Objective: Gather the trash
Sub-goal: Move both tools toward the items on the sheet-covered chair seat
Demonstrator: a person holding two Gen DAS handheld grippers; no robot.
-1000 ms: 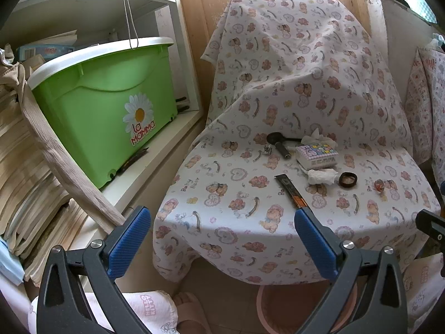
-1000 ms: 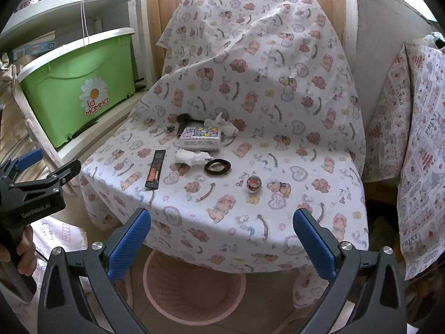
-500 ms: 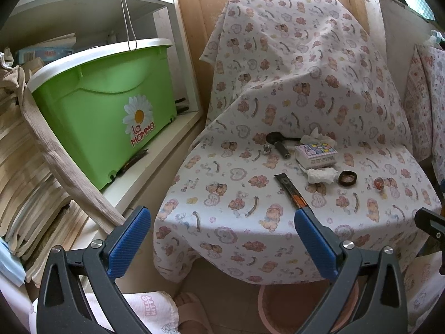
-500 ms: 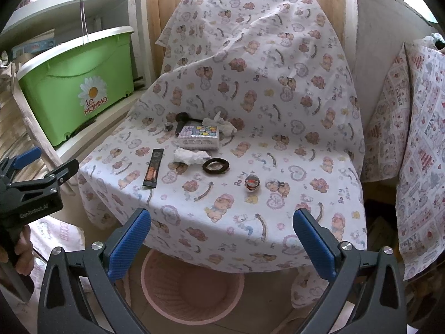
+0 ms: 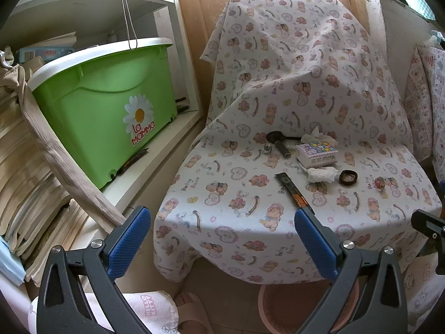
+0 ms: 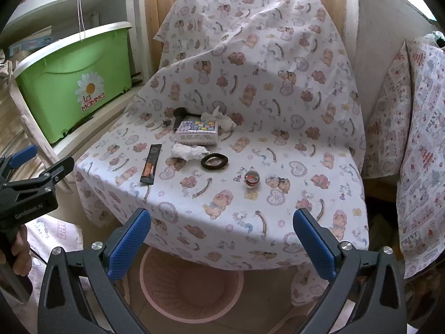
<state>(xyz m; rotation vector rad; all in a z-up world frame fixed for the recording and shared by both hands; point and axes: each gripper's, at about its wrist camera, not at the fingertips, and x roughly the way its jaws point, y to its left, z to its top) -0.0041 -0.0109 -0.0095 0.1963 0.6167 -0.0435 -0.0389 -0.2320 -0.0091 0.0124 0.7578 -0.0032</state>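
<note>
Crumpled tissue (image 6: 189, 151) lies on the covered chair (image 6: 278, 128), beside tissue box (image 6: 198, 132), black wrapper (image 6: 151, 163), black ring (image 6: 214, 161). Pink basket (image 6: 192, 286) below: contents unclear. Left gripper (image 5: 222, 239), right gripper (image 6: 222, 239): jaws released, empty.

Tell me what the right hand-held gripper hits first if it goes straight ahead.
Likely the patterned sheet at the seat's front edge, short of the round candy; the right hand-held gripper is open. Depth is uncertain.
</note>
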